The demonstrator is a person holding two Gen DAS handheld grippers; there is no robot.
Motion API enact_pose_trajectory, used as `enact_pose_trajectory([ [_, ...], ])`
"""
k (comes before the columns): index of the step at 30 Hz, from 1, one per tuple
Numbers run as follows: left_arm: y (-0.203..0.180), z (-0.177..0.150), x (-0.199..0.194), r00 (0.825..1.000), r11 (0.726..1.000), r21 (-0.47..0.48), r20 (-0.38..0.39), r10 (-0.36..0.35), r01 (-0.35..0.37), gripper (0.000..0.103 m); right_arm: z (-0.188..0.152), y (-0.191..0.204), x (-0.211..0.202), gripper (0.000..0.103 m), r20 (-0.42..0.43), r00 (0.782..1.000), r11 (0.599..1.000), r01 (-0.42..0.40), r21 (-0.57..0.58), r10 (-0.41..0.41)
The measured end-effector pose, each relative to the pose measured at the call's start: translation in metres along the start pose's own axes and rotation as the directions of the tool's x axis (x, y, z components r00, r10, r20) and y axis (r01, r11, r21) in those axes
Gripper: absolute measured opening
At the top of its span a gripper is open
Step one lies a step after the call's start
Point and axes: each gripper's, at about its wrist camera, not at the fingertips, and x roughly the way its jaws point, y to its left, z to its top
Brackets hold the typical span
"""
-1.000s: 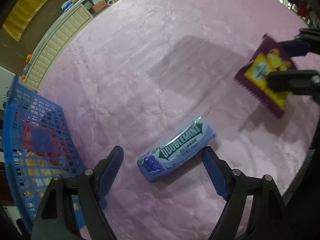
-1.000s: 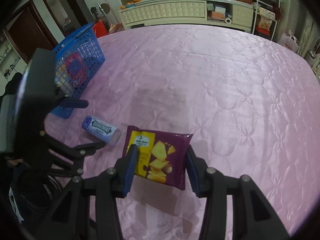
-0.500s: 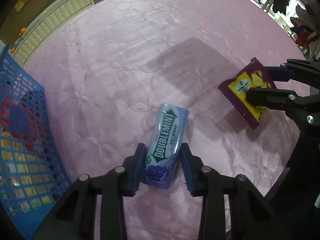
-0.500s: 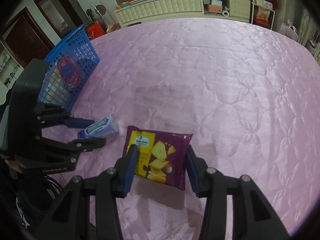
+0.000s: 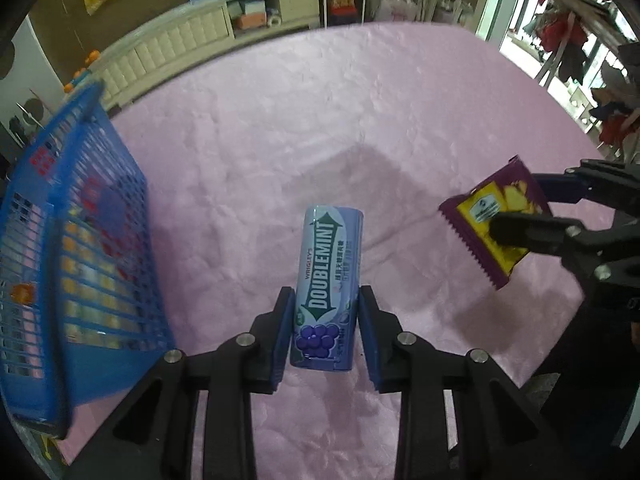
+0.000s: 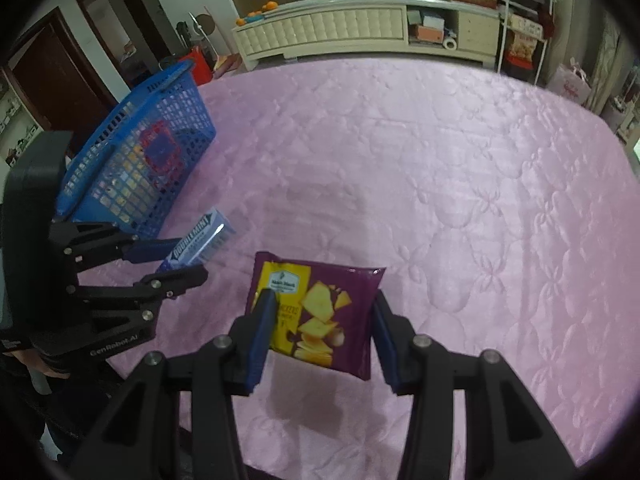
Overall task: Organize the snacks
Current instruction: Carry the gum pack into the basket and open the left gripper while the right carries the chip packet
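A pale purple Doublemint gum pack (image 5: pixel 326 280) is lifted clear of the pink bedspread (image 5: pixel 300 128), with my left gripper (image 5: pixel 325 316) shut on its lower half. From the right wrist view the same gum pack (image 6: pixel 198 242) pokes out of the left gripper (image 6: pixel 186 258). A purple and yellow cracker packet (image 6: pixel 320 312) hangs above the bedspread, and my right gripper (image 6: pixel 320 320) is shut on its two side edges. The cracker packet (image 5: pixel 494 226) also shows at the right of the left wrist view. The blue basket (image 5: pixel 76 248) stands just left of the gum.
The blue basket (image 6: pixel 140 160) holds several snack packs, seen through its mesh. A cream cabinet (image 6: pixel 340 34) runs along the far wall. A dark doorway (image 6: pixel 48 72) lies beyond the basket. A hand (image 6: pixel 36 364) holds the left gripper's handle. The bedspread (image 6: pixel 440 200) stretches far and right.
My left gripper closed on the gum pack, which lay on the bedspread, and lifted it while turning it end-on. The right gripper rose slightly with the cracker packet.
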Motion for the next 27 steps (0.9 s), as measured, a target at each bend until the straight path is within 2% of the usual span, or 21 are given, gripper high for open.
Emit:
enact_pose_trajectory([
  [8,0.009,-0.002,-0.05,0.996,0.999,-0.029,0.09,-0.017,0.02,0.03,0.005,0.031,-0.027,0.051,0.052,0.999,0.999,-0.002,-0.036,0.004],
  [15,0.023,-0.008,-0.112,0.977,0.999,-0.043,0.212,-0.018,0.028,0.03,0.022,0.06,-0.058,0.051,0.124,0.992,0.998,-0.028,-0.058,0.035],
  [19,0.048,-0.013,-0.131,0.967,0.998,-0.067,0.256,0.014,0.003,0.03,0.037,0.083,-0.069,0.051,0.157,0.986,0.994,-0.042,-0.098,0.057],
  [27,0.107,-0.035,-0.164,0.957,0.986,-0.161,0.277,0.084,-0.04,0.03,0.066,0.137,-0.068,0.051,0.184,0.978,0.978,-0.062,-0.197,0.099],
])
